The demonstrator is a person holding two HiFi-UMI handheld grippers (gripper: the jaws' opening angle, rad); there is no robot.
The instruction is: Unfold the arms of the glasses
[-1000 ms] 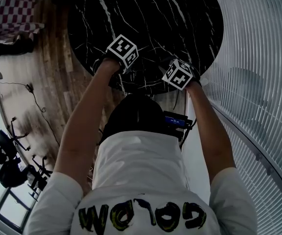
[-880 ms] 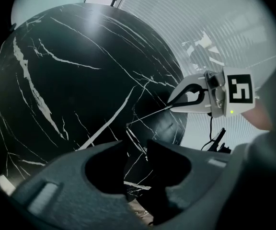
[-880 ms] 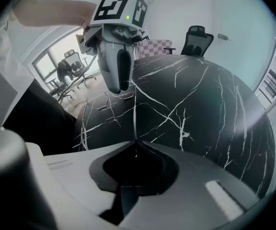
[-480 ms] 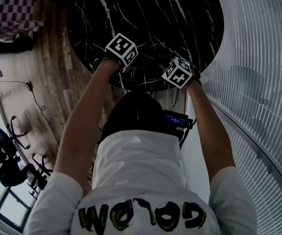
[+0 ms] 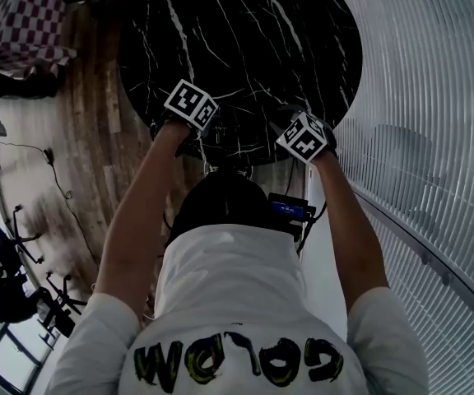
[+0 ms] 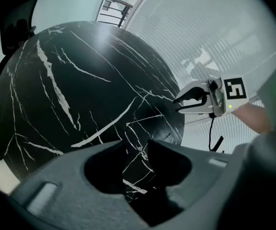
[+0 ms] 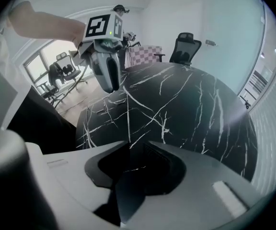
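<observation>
Your right claw (image 7: 137,148) is opening, pads wide apart, and I can't make out anything between them, only the dark table (image 5: 245,39) below. Your left claw (image 6: 135,151) is parted too, with a narrower gap; marble veins show straight through it, so it looks empty. Both hover over the table's near edge, near each other, pointing steeply down. Glasses: I can't find them in any view. The top is black and the light dim, so if they lie there they're likely under or between the claws, hidden in the head view by the left marker cube (image 5: 191,104) and right marker cube (image 5: 303,136). Step, my read: you're between grips, with neither arm of the glasses held; how many are unfolded can't be judged. The next move calls for locating the frame first, then pinning the front with one claw, catching an arm near its tip with the other and swinging it out gently around the hinge. Count: two claws, two marker cubes, one round table, zero glasses visible.
</observation>
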